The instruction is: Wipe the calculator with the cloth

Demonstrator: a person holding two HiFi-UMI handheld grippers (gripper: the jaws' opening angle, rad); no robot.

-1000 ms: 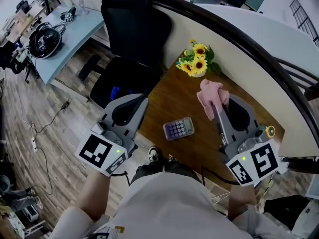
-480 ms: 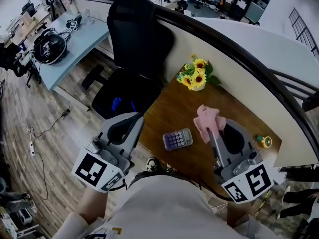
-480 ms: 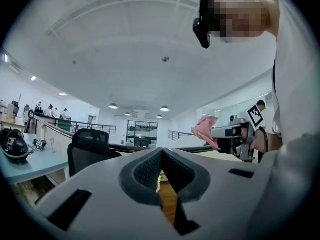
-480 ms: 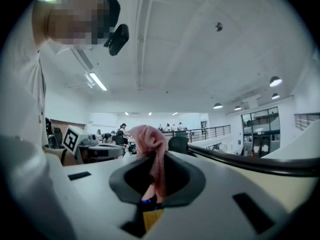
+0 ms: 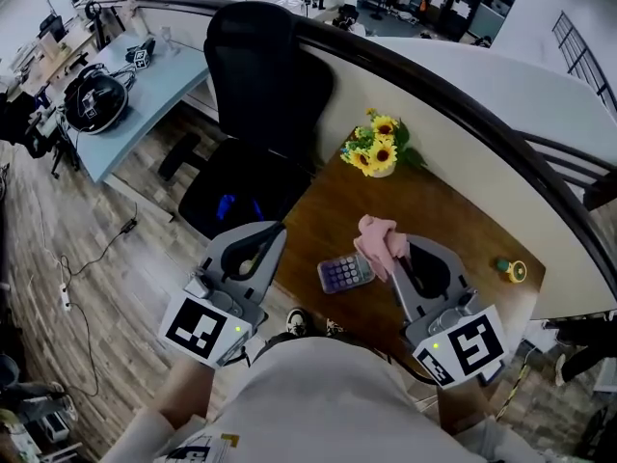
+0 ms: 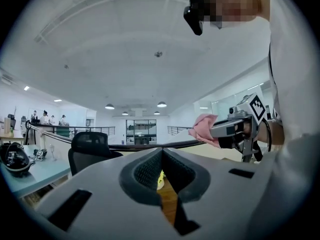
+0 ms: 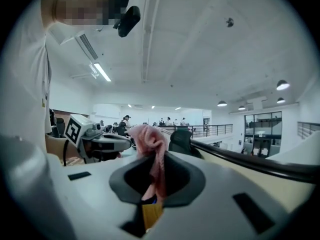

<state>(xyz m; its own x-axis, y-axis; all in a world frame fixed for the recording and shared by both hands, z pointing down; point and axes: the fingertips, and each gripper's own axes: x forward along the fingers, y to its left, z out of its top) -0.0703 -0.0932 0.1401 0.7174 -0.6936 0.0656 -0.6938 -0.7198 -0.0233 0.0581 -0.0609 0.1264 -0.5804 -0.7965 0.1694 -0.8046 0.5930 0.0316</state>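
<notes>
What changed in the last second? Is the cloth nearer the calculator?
The right gripper, shut on the pink cloth, carried it left and toward the person, up to the right edge of the calculator. The calculator, the flowers and the shut, empty left gripper kept their places.

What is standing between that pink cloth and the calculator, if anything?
Nothing visible. The right tongs are shut on the pink cloth, which hangs just by the right edge of the calculator. The sunflowers sit further back on the table, out of the way.

No legible text or numbers anywhere.
</notes>
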